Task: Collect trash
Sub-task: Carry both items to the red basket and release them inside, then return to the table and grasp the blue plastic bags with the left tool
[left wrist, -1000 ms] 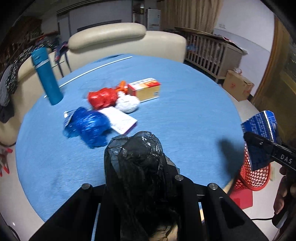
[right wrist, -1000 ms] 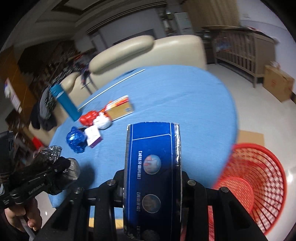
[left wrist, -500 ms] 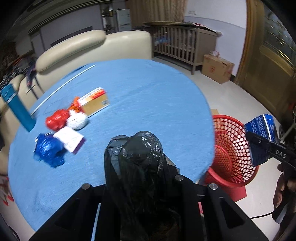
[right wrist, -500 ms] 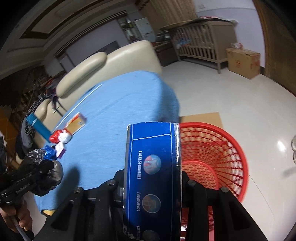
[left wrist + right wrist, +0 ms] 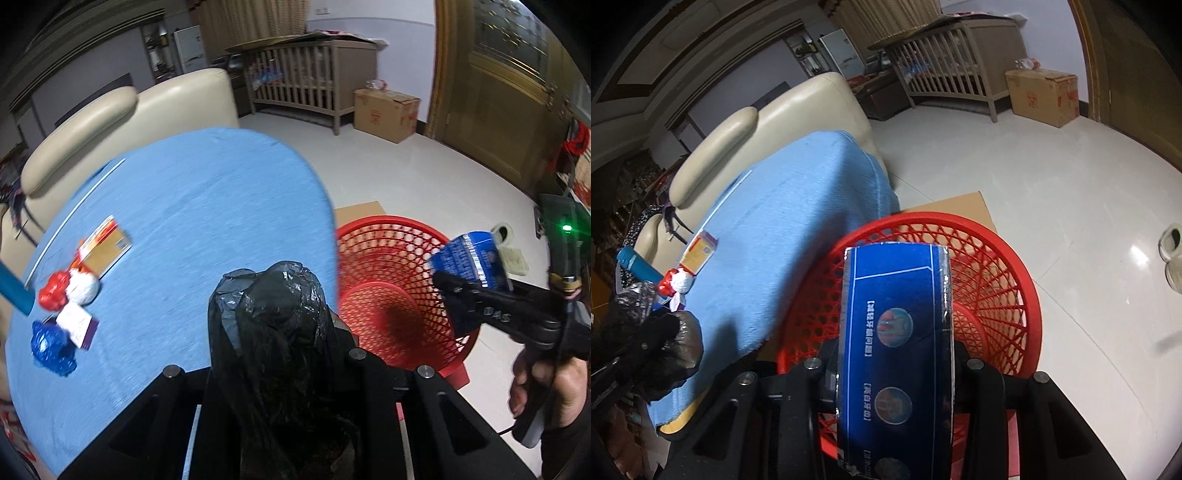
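blue box [image 5: 895,354]: held in the right gripper [image 5: 894,373], whose jaws have just been opening a little with the box between them — now over the red basket [image 5: 1004,280], not over the table as a second ago.
black bag [image 5: 269,332]: pinched in the left gripper [image 5: 273,373], above the table edge, basket at 2 o'clock.
basket: on the floor beside the blue table [image 5: 192,206].
left on table: small box [image 5: 105,247], red wad [image 5: 53,295], white wad [image 5: 83,290], blue wad [image 5: 50,347] at 9 o'clock.
meaning: the box looks about to drop — bag next.
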